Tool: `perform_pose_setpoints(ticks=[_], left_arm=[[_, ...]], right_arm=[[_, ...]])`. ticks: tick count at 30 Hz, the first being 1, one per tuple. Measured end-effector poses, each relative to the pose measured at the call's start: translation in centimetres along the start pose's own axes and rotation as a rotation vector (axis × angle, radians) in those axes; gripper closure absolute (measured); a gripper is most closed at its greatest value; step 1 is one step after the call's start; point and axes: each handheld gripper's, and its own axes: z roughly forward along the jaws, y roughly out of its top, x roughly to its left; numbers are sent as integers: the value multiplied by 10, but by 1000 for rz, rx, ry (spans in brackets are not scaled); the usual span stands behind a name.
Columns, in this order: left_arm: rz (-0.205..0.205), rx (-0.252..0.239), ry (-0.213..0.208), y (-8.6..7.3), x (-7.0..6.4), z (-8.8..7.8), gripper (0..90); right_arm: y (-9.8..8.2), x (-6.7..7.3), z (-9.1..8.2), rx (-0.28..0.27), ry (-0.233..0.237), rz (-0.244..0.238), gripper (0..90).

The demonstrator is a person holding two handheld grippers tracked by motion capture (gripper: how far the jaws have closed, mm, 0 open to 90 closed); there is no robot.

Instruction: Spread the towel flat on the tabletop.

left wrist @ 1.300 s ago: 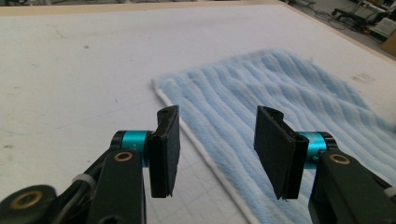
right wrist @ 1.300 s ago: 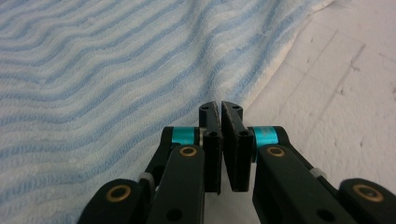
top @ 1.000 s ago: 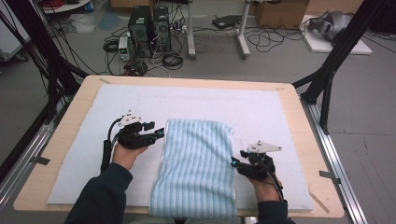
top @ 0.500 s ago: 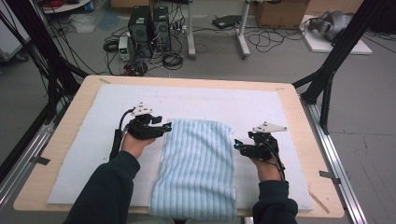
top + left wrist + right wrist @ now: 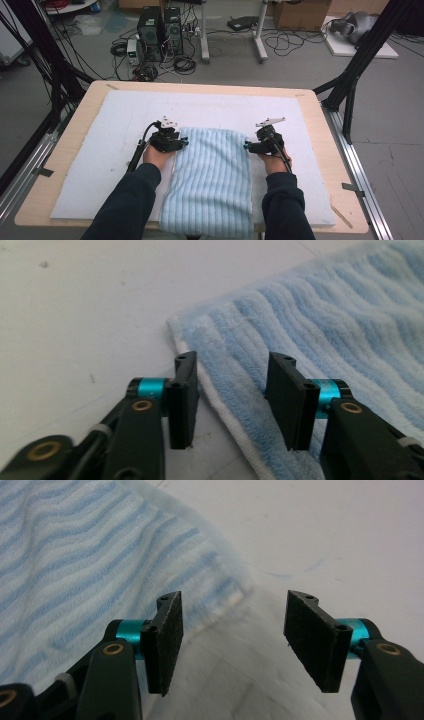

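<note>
One folded blue striped towel (image 5: pixel 212 182) lies on the desk's white mat (image 5: pixel 100 165), between two grippers. Left gripper (image 5: pixel 231 400), jaws just closing, straddles the towel's far left edge, not yet pinching. Right gripper (image 5: pixel 232 640) stands apart at the far right corner.

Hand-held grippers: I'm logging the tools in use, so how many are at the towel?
2. The left hand-held gripper sits at the far left corner of the blue striped towel; the right hand-held gripper sits at its far right corner.
</note>
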Motion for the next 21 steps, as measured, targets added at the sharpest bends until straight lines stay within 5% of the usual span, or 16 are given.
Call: perform_pose_setpoints(ticks=[4,6,9,15,21], left_arm=[[18,-4,-9,0,-1,0,810],[2,-5,-25,1,1,1,858],[-33,-7,-13,3,10,0,870],[-172,-65,-9,4,33,-2,870],[-200,-152,20,9,41,-10,871]], right_arm=[[4,6,16,29,21,-30,461],[5,6,17,28,31,-16,529],[9,5,15,48,74,-23,842],[28,-2,20,12,27,-56,866],[58,-4,22,-24,-22,-75,865]])
